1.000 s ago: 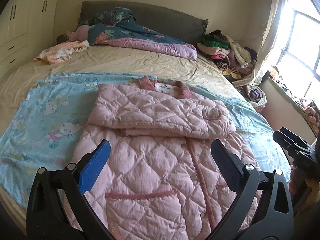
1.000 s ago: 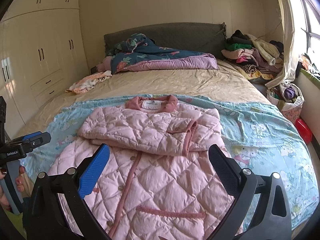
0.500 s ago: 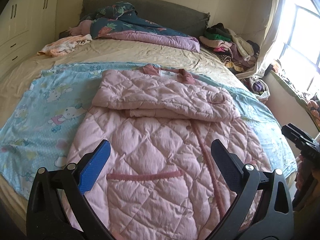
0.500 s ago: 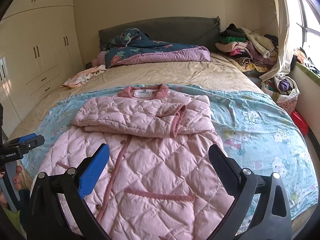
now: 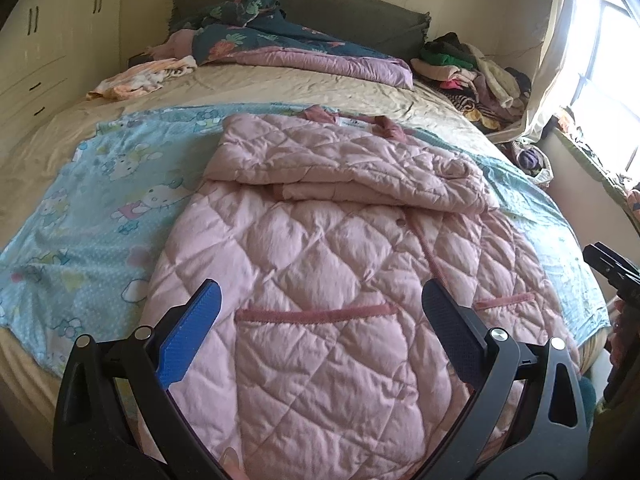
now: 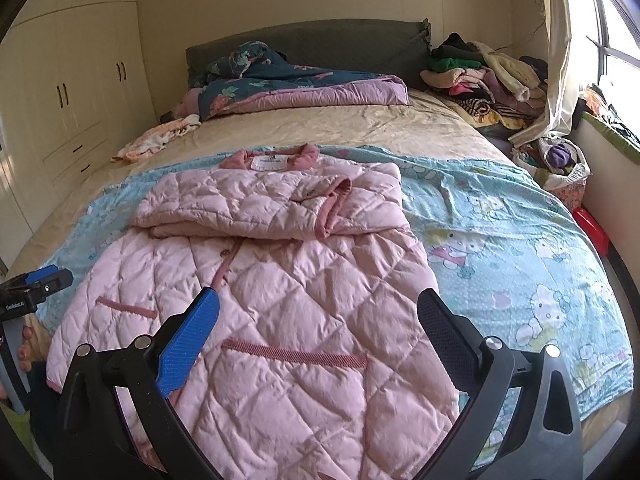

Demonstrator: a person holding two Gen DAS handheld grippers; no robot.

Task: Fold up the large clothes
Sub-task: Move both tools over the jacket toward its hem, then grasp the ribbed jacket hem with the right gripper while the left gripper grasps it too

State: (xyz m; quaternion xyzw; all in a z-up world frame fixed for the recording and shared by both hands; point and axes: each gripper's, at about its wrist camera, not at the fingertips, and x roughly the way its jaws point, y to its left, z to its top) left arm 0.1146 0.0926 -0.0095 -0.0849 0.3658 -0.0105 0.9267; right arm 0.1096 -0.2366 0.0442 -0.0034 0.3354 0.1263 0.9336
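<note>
Pink quilted padded jacket (image 5: 320, 272) lies flat on the blue cartoon-print sheet (image 6: 500, 240), sleeves folded across the chest. Left gripper (image 5: 318, 330) and right gripper (image 6: 318, 330) hover over the hem, jaws wide apart, empty. Risk: bulky padding slipping from a shallow pinch, undoing the sleeve fold. Hem edge hidden below both grippers.

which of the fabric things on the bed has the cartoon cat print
The light blue sheet spread under the pink quilted coat. The coat is plain pink, and the dark quilt by the headboard is floral.
</note>
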